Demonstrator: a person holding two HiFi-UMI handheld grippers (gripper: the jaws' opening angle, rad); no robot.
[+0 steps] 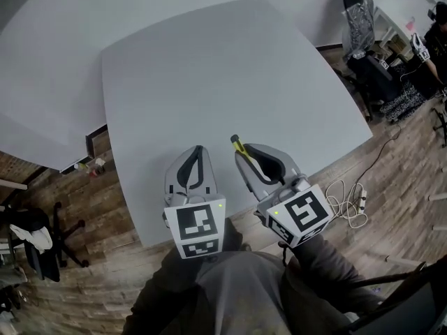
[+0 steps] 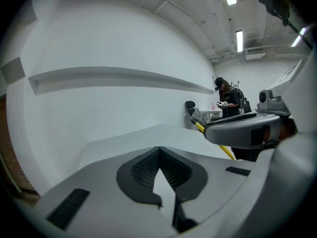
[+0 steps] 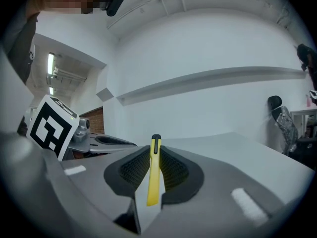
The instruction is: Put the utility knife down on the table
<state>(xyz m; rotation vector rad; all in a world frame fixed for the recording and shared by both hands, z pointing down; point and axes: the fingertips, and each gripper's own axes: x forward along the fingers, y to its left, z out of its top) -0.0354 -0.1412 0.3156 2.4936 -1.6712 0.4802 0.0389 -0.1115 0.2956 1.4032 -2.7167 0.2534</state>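
The right gripper [image 3: 154, 151] has its jaws closed on the utility knife [image 3: 154, 178]. The ribbed pads press on the two flat sides of the yellow body, so I think the knife cannot turn or slip while it is carried. The left gripper [image 2: 159, 151] has its jaws together with nothing between them. It waits just beside the right one and has, as I judge, no part in this step.

Both grippers are over the near part of the white table [image 1: 209, 61], close to the edge where the person stands. The knife is in the right jaws and not yet on the table. Whether its front end touches the surface I cannot tell.

The long axis of the knife runs along the jaws. The dark end [image 1: 235, 140] sticks out past the jaw tips and points away from the person, toward the far side of the table and a little toward the left gripper. From the left gripper view this end seems slightly raised. To lay the knife flat, the gripper probably must go lower before it opens.
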